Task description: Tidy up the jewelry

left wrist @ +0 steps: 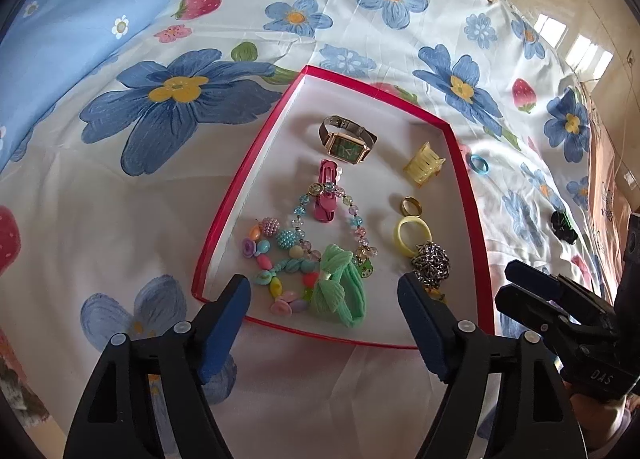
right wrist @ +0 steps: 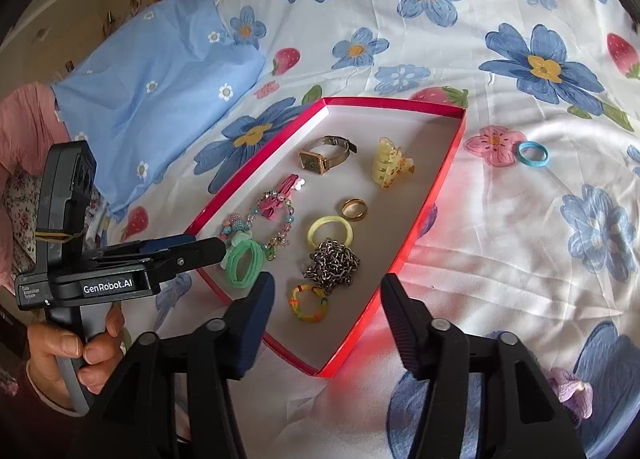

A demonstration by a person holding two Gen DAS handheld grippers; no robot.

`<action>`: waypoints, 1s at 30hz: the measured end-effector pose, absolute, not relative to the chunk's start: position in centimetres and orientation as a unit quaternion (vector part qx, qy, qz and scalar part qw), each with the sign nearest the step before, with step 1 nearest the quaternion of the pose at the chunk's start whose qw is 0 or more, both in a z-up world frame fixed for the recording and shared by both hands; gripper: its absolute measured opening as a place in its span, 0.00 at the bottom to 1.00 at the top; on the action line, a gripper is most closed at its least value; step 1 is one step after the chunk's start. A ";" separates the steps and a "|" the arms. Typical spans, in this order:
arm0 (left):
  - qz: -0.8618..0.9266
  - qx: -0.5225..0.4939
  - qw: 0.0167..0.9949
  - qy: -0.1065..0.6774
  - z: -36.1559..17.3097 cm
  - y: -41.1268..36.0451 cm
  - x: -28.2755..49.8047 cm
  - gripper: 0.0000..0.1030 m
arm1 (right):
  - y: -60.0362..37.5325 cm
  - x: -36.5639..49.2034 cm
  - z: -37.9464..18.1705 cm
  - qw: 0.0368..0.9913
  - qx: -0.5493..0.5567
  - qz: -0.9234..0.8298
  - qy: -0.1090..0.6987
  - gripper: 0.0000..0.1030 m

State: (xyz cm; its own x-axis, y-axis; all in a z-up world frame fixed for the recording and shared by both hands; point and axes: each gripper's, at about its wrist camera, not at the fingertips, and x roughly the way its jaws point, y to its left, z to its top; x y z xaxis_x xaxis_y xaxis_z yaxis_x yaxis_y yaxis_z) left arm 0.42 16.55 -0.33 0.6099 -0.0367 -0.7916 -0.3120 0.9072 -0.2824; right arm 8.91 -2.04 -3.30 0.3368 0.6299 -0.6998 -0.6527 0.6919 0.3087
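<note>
Red-rimmed tray (left wrist: 224, 215) holds watch (left wrist: 347, 139), rings, chain; both fingers open, empty.

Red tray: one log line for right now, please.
red tray: holds most jewelry | blue ring: outside on bedsheet | left gripper: open, empty | right gripper: open, empty

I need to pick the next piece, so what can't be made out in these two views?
- Small striped ring: left wrist view, almost all behind the left tongs' finger.
- Bead bracelet: right wrist view, partly behind the left tongs.
- Dark green thing on the bedsheet: left wrist view, too small to name.
- Purple thing: right wrist view, partly behind the right tongs' arm.
</note>
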 end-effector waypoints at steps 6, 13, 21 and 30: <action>0.075 -0.199 0.877 0.430 0.0 16.3 -0.1 0.82 | -2.7 8.6 -3.5 0.817 0.004 0.393 0.423 0.71; 0.086 -0.220 0.871 0.431 -0.1 17.0 -0.7 0.90 | -3.4 8.5 -3.1 0.821 0.018 0.389 0.417 0.79; 0.098 -0.248 0.870 0.414 -0.2 17.6 -2.3 0.90 | -3.7 7.9 -3.1 0.822 0.033 0.396 0.407 0.82; 0.141 -0.203 0.894 0.373 0.8 16.1 -5.2 0.95 | -4.4 6.2 -2.9 0.842 0.042 0.400 0.359 0.88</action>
State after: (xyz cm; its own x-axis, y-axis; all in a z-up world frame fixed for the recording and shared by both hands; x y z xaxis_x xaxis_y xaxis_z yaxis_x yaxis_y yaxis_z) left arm -5.18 16.10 0.77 0.6819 0.1014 -0.7244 -0.4042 0.8776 -0.2576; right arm 6.22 -4.37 -2.92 0.4225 0.7029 -0.5722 -0.6432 0.6773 0.3572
